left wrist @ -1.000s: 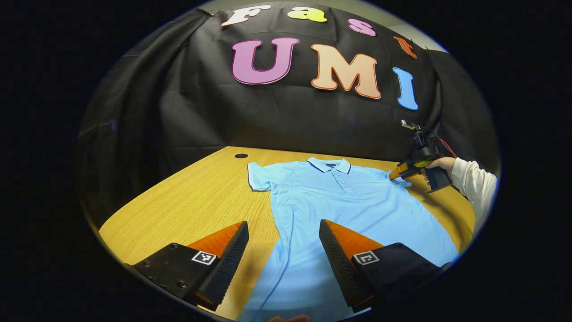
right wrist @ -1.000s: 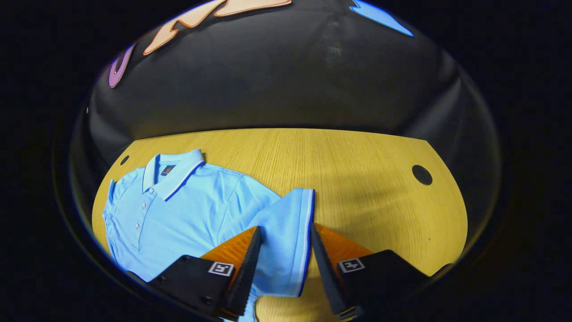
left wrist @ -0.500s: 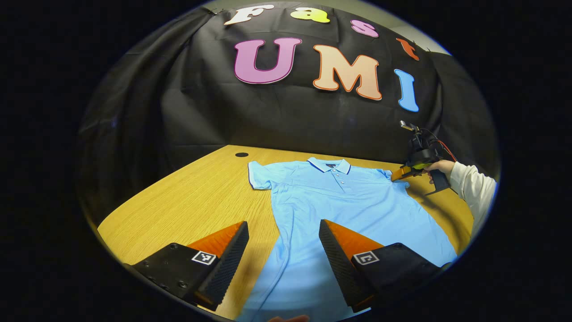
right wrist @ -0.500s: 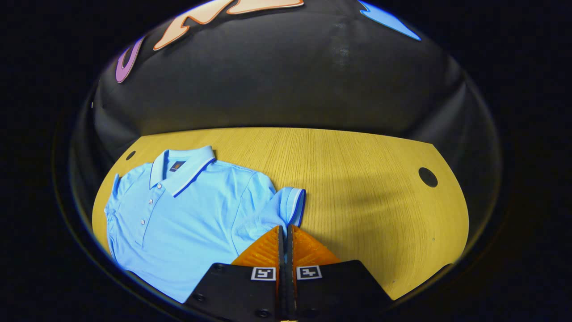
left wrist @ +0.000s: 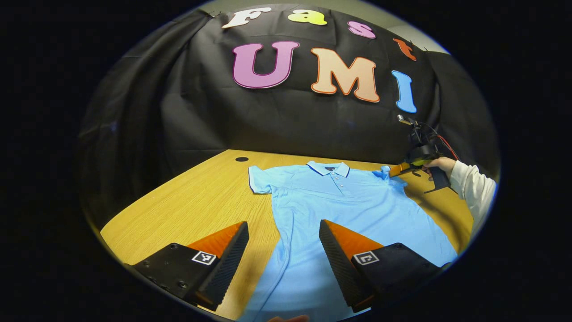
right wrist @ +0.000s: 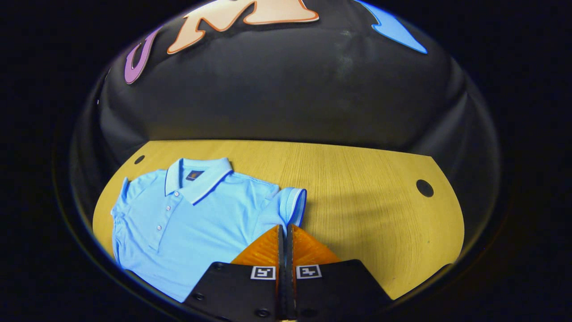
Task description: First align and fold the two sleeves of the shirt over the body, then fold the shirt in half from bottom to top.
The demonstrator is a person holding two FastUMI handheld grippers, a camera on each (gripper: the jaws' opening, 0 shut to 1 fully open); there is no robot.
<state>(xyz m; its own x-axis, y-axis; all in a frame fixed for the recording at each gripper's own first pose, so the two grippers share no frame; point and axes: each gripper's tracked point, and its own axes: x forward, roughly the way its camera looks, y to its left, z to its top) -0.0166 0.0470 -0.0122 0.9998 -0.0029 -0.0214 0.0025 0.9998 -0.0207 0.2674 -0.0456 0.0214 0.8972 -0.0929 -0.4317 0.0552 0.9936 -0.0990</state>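
Right gripper view: right tool (right wrist: 284, 228) pinches shirt (right wrist: 196, 210) sleeve (right wrist: 288, 205); left gripper view: left tool (left wrist: 283, 232) wide apart.

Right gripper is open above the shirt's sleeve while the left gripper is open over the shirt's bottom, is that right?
Not quite. The right gripper is shut on the sleeve of the shirt, as the right gripper view shows. The left gripper is indeed open over the shirt's bottom.
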